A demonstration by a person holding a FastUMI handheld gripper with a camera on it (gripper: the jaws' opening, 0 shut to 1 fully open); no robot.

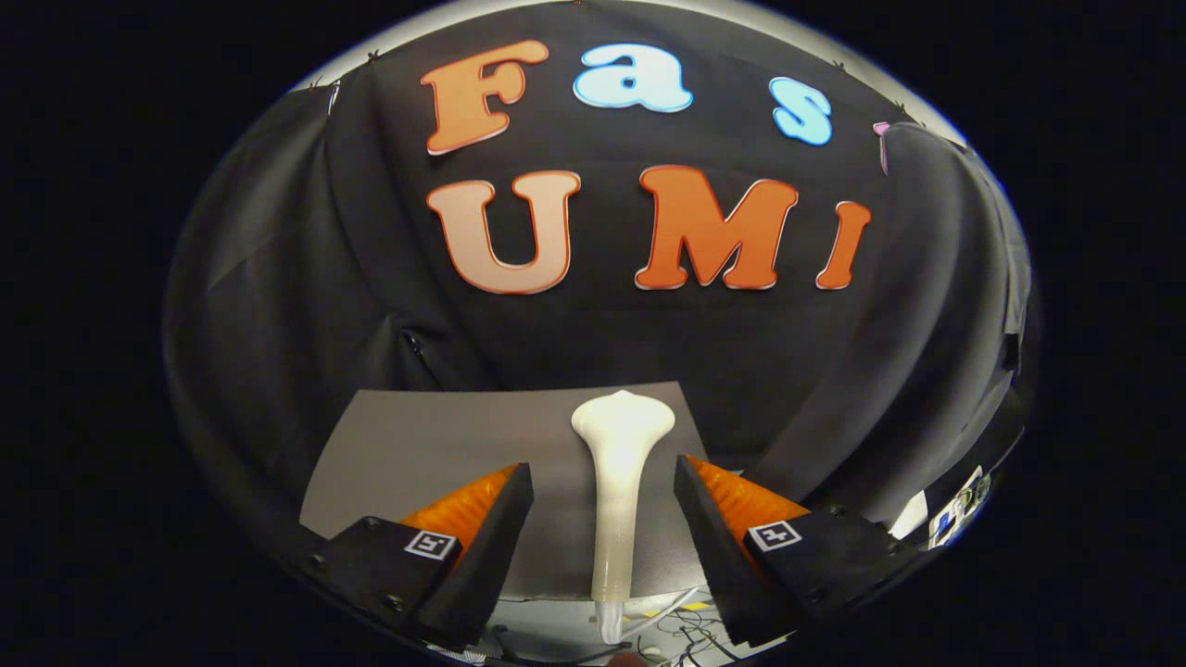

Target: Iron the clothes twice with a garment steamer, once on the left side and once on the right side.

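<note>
The hand-held gripper (603, 482) points forward and level toward the booth's black cloth wall (306, 278), its two fingers (482, 528) spread wide apart with nothing pressed between them. The white garment steamer (616, 482) stands upright in the gap between the fingers, touching neither; its slim handle runs down past the fingertips and its flared head (wider, with a small bump on top) rises just beyond them. Behind the steamer lies a flat grey worktop (417, 454), reaching back to the cloth wall. Below the steamer's foot, a tangle of thin cables (681, 630) shows on a pale surface.
</note>
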